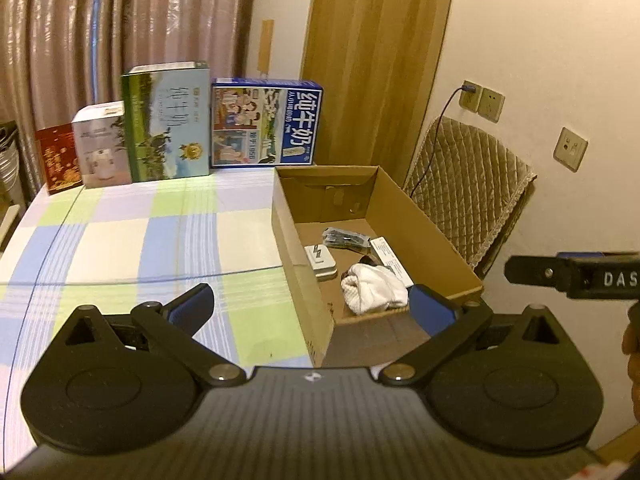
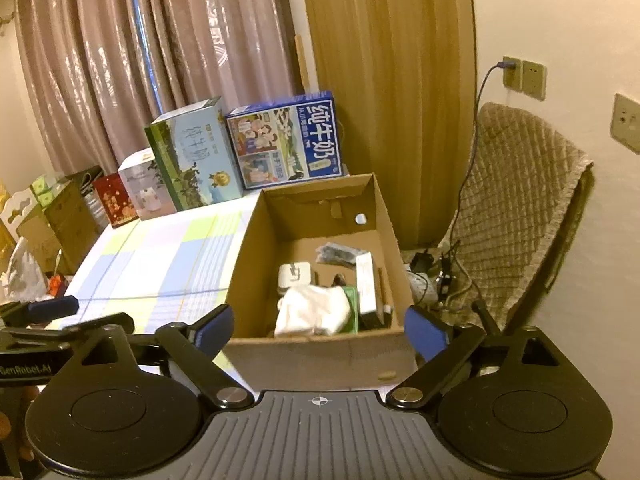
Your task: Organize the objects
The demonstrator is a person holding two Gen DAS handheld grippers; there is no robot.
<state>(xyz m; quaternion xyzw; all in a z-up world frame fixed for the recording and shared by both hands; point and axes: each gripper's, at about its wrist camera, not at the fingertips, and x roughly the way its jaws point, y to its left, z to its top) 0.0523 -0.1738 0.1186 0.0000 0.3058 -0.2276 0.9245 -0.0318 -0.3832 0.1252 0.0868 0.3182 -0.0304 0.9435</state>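
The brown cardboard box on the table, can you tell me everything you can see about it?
The cardboard box is plain brown, open-topped, with no lid in view. It sits upright on the checked tablecloth, at the table's right side, near the quilted chair. Its far wall has cut-out slots and a small round hole. Inside lie a white cloth, a small white case, a long white box and a dark plastic packet. Neither gripper touches it.
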